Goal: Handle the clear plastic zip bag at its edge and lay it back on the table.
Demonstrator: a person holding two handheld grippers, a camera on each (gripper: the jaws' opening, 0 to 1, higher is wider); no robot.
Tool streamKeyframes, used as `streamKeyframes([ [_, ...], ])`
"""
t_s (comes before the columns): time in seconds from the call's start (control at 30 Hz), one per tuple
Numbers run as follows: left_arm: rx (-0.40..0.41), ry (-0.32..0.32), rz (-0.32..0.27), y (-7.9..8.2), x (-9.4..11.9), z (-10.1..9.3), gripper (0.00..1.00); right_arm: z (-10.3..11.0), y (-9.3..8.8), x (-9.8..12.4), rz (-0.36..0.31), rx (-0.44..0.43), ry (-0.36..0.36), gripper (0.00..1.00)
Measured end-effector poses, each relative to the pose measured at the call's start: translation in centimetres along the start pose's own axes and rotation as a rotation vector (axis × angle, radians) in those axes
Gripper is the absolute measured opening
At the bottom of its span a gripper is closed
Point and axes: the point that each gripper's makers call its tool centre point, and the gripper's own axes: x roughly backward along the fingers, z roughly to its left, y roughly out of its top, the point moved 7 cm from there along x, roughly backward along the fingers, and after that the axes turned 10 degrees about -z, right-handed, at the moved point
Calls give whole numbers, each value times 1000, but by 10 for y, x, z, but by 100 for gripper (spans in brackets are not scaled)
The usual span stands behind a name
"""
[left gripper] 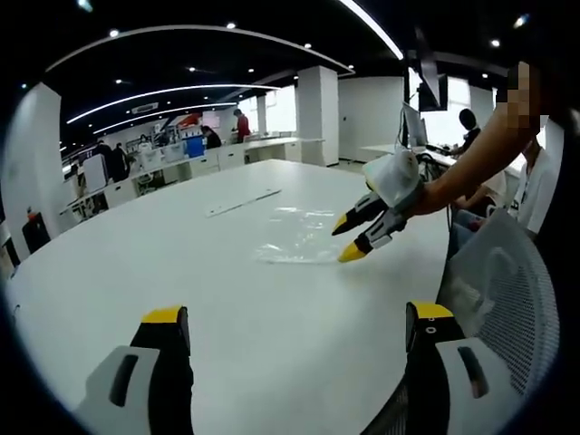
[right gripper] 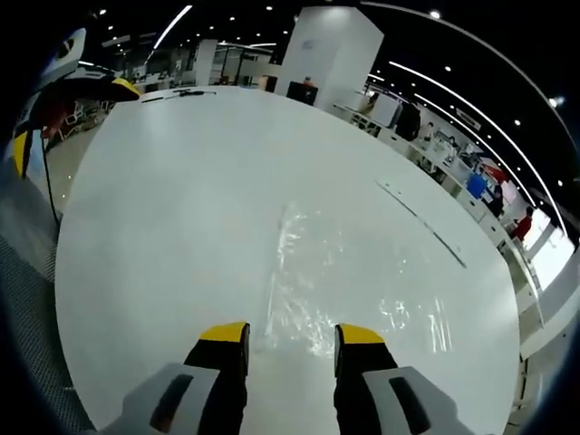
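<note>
White table (left gripper: 163,263): large, round-edged. Clear bag (right gripper: 344,281): flat on table, mid-surface, one edge just ahead of right gripper tips. Mesh chair (left gripper: 507,290): at table edge, beside left gripper. Left gripper (left gripper: 299,331): jaws wide apart, above bare table, well short of bag. Right gripper (right gripper: 292,340): jaws apart, holding nothing, at bag's near edge; contact cannot be told.
</note>
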Motion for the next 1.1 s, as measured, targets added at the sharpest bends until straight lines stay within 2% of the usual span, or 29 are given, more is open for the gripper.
streamKeyframes([
  [0.2,-4,-7,9,-1,-1,-1,99,1,0,-4,12,30,-11,27],
  [0.73,-6,-19,23,-6,0,4,97,6,0,-18,38,30,19,21],
  [1.1,-4,-17,28,-7,1,3,96,8,-2,-20,40,-34,18,9],
])
